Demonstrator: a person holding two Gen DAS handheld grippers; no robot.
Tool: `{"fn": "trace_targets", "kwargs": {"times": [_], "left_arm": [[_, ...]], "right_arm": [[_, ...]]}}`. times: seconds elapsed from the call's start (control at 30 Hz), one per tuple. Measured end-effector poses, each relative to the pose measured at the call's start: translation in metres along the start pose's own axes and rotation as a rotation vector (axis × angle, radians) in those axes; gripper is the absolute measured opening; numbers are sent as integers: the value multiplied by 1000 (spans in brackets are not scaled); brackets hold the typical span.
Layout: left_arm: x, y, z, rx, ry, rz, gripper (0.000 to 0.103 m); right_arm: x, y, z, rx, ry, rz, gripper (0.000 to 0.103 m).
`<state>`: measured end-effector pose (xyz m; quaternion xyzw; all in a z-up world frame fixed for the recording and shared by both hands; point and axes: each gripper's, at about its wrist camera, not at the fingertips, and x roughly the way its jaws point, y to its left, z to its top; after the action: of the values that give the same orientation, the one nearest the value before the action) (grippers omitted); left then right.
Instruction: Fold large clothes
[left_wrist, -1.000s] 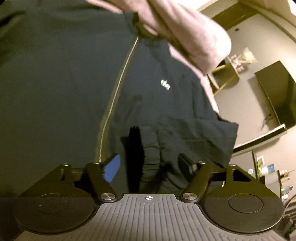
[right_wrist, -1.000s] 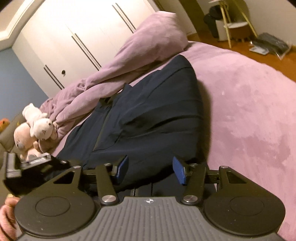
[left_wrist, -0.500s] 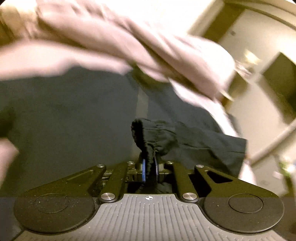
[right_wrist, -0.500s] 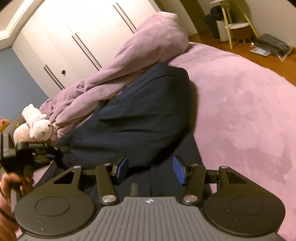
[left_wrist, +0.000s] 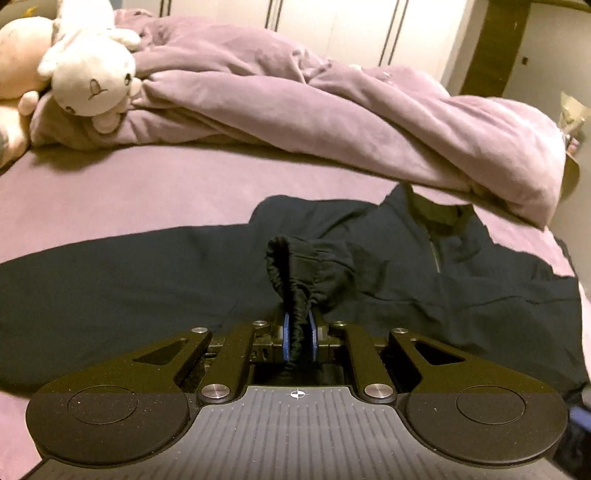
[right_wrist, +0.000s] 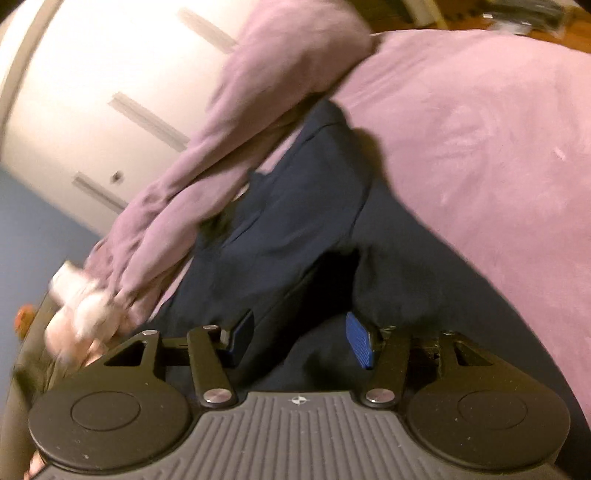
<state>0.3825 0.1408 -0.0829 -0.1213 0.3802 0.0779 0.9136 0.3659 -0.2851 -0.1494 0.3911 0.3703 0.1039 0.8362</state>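
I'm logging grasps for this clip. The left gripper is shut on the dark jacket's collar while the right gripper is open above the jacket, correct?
Not quite: the left gripper is shut on the jacket's elastic sleeve cuff, not its collar, which lies free farther off, as the left wrist view shows. The right gripper is indeed open above the jacket.

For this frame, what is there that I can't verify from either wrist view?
- Jacket collar: left wrist view, tucked under the duvet.
- Jacket's near hem: both views, behind the gripper bodies.
- Plush toy: right wrist view, motion-blurred.
- Whether the right gripper touches fabric: unclear.
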Motion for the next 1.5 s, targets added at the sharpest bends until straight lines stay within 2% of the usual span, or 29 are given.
{"fn": "trace_targets", "kwargs": {"times": [0.1,0.2,0.27,0.37,0.43,0.53,0.57,0.6,0.63,0.7,0.77,0.83,0.93,1.03,1.07,1.13,1.2,1.3,1.4,1.5], "left_arm": [[6,-2,1,9,4,-15,13],[13,-6,2,14,-4,-28,13],[17,-14,2,28,-25,-45,13],[27,-33,0,59,-34,-65,13],[37,-49,-3,117,-49,-22,16],[47,-63,-9,189,-43,64,35],[46,-63,-10,208,-35,81,47],[43,-63,-12,223,-30,82,57],[36,-60,-15,236,-37,75,61],[18,-53,-20,251,-68,65,73],[2,-47,-26,258,-97,54,75],[-9,-48,-30,250,-106,27,76],[-9,-61,-36,251,-78,-32,80],[11,-75,-42,295,-25,-6,80],[19,-76,-43,293,-6,4,79],[34,-76,-45,256,36,13,78],[42,-77,-47,233,42,4,78],[52,-80,-47,218,38,2,81],[63,-74,-45,155,66,-8,87],[60,-64,-43,107,77,-14,87]], "right_arm": [[20,-6,7,63,-17,-38,55],[25,-2,13,21,-47,-60,16],[19,-2,18,-14,-105,-100,13],[10,-11,25,-29,-166,-163,12],[12,-18,27,-30,-163,-182,11],[12,-19,25,-84,-140,-202,12],[8,-17,24,-90,-130,-197,14],[-1,-15,24,-95,-129,-194,22],[-12,-13,22,-113,-134,-201,31],[-35,-5,16,-174,-167,-206,35],[-50,5,12,-251,-209,-217,36],[-44,21,9,-343,-210,-226,36],[-19,49,4,-472,-181,-243,36],[22,62,0,-573,-123,-293,34],[35,60,0,-592,-97,-334,32],[52,53,-1,-607,-59,-409,18],[54,47,2,-640,-66,-433,13],[57,42,6,-675,-69,-467,11],[65,43,6,-713,-68,-480,11],[59,47,5,-706,-67,-482,11]]}}
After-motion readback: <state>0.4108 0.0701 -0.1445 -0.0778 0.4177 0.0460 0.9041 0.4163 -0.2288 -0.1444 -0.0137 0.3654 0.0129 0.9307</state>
